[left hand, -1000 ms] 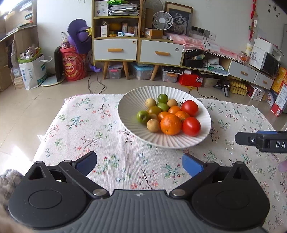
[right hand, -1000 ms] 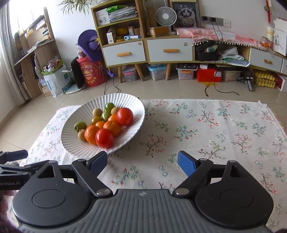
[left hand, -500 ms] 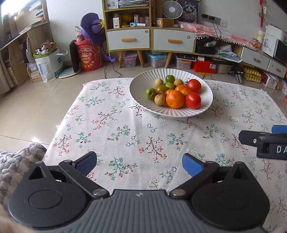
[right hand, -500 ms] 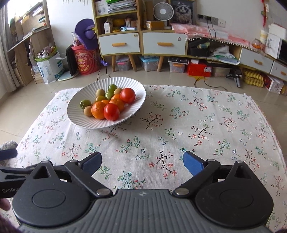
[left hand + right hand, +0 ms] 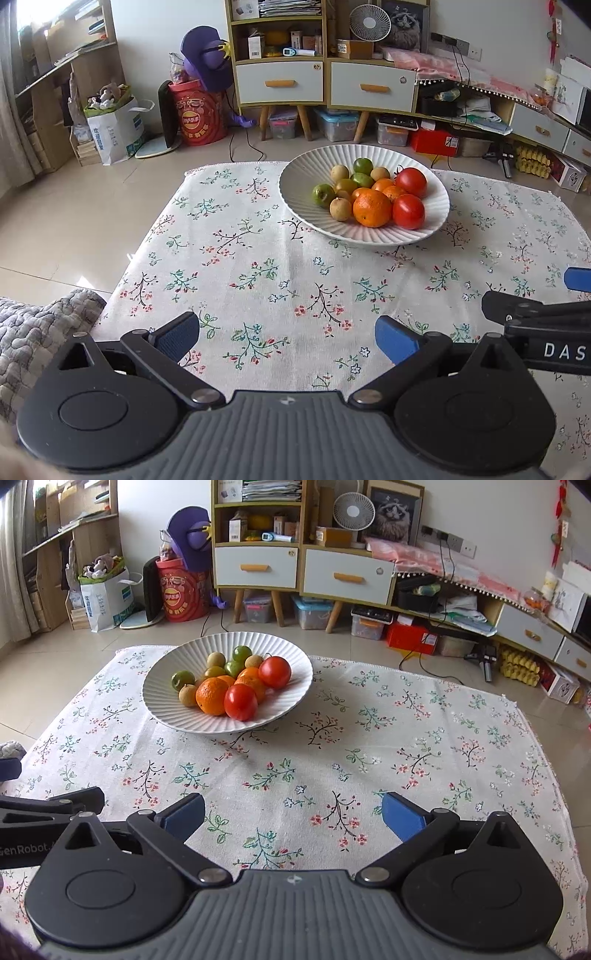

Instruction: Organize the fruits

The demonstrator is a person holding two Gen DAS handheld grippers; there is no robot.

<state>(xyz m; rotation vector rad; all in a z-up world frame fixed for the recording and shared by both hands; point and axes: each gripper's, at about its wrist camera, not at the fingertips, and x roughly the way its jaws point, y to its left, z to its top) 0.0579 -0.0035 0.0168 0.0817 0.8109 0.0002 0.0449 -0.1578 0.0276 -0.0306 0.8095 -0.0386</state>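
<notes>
Left wrist view: the left gripper (image 5: 287,336) gapes empty above the floral tablecloth (image 5: 258,258). Right gripper (image 5: 293,814), jaws just widened, holds nothing. Oranges, tomatoes and green fruits sit in the white ribbed bowl (image 5: 166,709).

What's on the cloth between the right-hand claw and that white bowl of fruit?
Nothing: in the right wrist view, only bare flowered tablecloth lies between the open right gripper and the bowl.

Tabletop (image 5: 258,258): covered by white floral cloth (image 5: 406,738). One ribbed white bowl (image 5: 166,709) of fruit (image 5: 236,686) stands on cloth, far side, left of centre.
</notes>
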